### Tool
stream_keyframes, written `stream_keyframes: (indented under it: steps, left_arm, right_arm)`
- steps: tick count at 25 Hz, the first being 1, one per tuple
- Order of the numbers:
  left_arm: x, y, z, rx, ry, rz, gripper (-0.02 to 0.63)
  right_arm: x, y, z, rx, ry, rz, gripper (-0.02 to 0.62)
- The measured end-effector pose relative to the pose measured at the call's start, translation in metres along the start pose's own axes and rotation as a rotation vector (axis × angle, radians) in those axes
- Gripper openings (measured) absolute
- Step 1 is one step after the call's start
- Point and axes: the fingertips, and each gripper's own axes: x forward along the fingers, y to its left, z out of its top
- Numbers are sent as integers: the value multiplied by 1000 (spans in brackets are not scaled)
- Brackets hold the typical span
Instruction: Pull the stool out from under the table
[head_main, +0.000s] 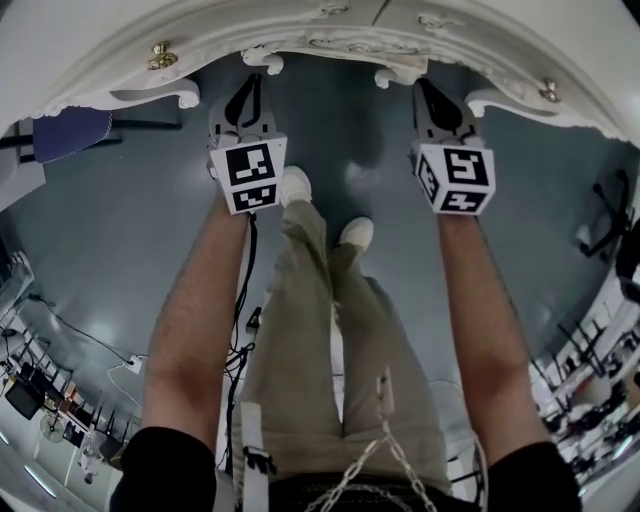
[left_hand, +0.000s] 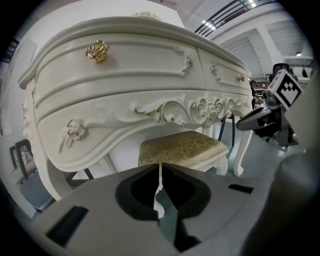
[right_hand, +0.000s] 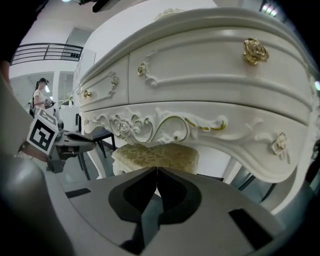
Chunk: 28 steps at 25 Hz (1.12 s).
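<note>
The stool (left_hand: 180, 147) has a gold patterned cushion and white carved legs. It stands tucked under the white ornate table (left_hand: 140, 75), and the same stool (right_hand: 157, 155) shows in the right gripper view below the carved apron of the table (right_hand: 200, 75). In the head view the tabletop (head_main: 330, 30) hides it. My left gripper (left_hand: 160, 167) is shut and empty, a short way in front of the stool's near edge. My right gripper (right_hand: 157, 170) is also shut and empty, level with the seat. From the head view, the left gripper (head_main: 250, 85) and the right gripper (head_main: 427, 88) point at the table's front.
My legs and white shoes (head_main: 295, 185) stand on the grey floor between the grippers. Cables (head_main: 240, 330) trail on the floor at the left. A blue chair (head_main: 70, 130) sits left of the table. Black chair legs (right_hand: 97, 145) stand beyond the table, and a person (right_hand: 40, 97) is far off.
</note>
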Motion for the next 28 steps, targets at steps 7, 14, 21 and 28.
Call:
stream_keyframes:
  steps: [7,14,21,28]
  left_arm:
    - [35,15,-12,-15,19,0,41]
    - [62,36,-20,-50,37,11,116]
    - [89,43,-29,-29,73,-11,166]
    - [104,48,-34,-36,126,-56,176]
  right_arm:
    - [31,-4,-12,18,22,7,5]
    - [57,-11,-21,60,52,29,175]
    - [79,-27,-42,145,106,21,262]
    - [89,-28,-63,155,171,45,272]
